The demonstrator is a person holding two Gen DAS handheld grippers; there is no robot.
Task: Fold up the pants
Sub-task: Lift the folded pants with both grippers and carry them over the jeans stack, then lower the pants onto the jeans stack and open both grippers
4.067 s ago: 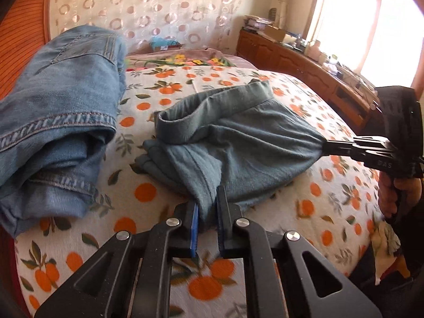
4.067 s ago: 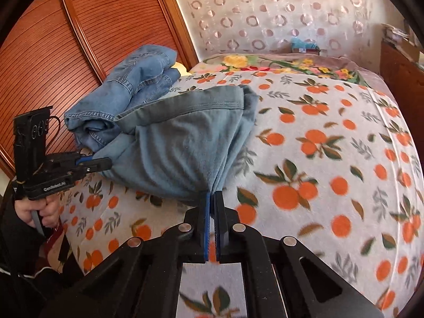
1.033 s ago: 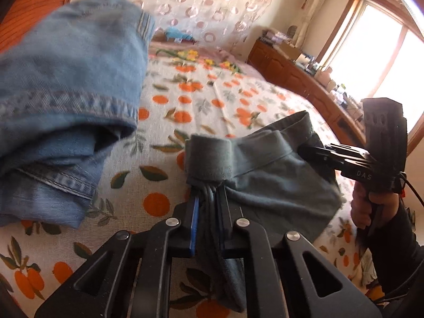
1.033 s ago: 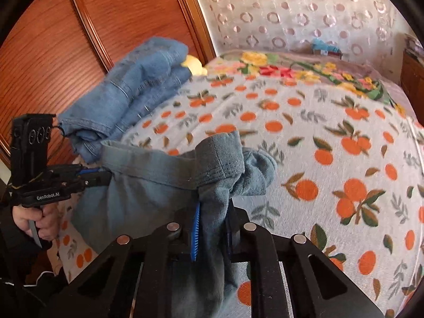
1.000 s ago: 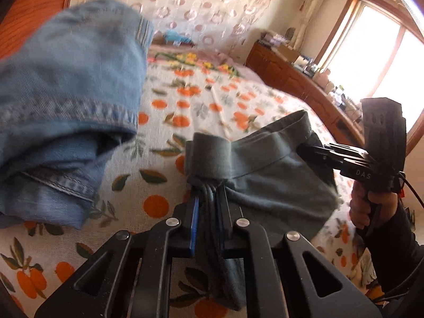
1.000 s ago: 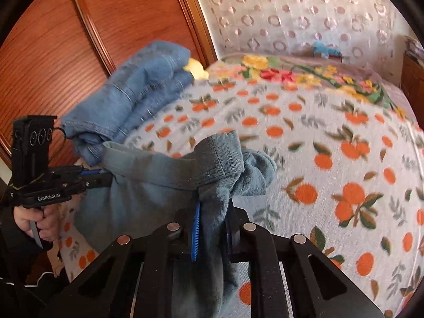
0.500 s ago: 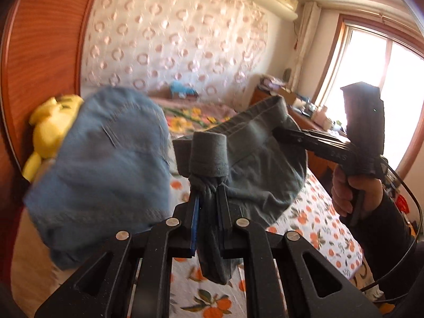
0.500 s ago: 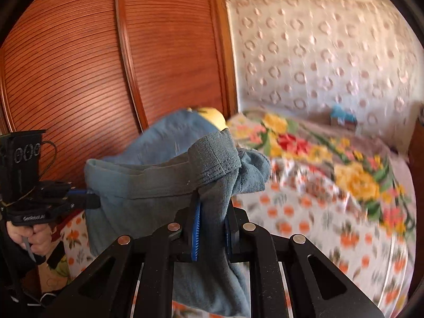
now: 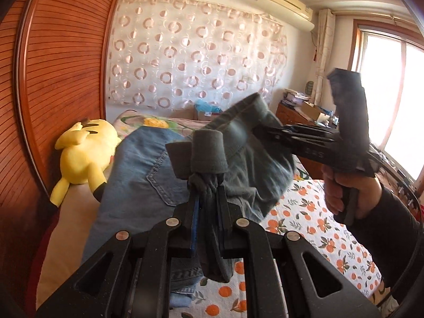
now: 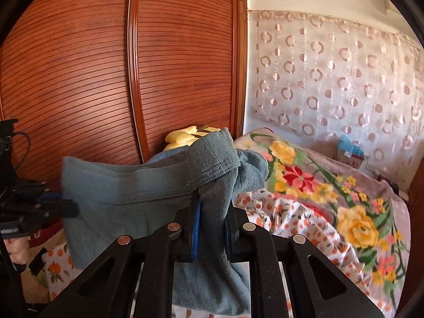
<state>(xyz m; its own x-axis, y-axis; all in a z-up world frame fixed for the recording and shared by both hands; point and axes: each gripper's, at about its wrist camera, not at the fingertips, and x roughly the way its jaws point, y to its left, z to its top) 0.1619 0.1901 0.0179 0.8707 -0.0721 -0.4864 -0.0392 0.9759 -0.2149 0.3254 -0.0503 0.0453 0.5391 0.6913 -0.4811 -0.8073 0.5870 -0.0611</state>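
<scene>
A yellow plush toy (image 9: 79,159) is seen lying at the far left against the ribbed reddish-brown wooden wardrobe door (image 9: 61,79), and just beside it a pile of blue denim jeans (image 9: 137,185) is spread on the bed. The grey-green soft cotton pants (image 9: 238,164) are held up in the air above the bed covered by a white orange-print sheet (image 9: 312,228), stretched by the waistband between the two tools. The left claw (image 9: 208,220) is clamped on a bunched end of the waistband, with a fold of cloth hanging down between its fingers. Further right, the right claw (image 9: 261,129) is gripped by a bare hand (image 9: 344,193) in a dark sleeve, and its tips are pressed into the other end of the waistband. In the right wrist view the left claw (image 10: 66,206) is seen at the left edge, apparently biting the cloth, though its tips are partly hidden there. The right claw (image 10: 212,228) is closed on a thick gather of the pants (image 10: 137,198). A floral blanket (image 10: 344,204) is laid across the bed at the right, before a ring-patterned sheer curtain (image 10: 331,79).
</scene>
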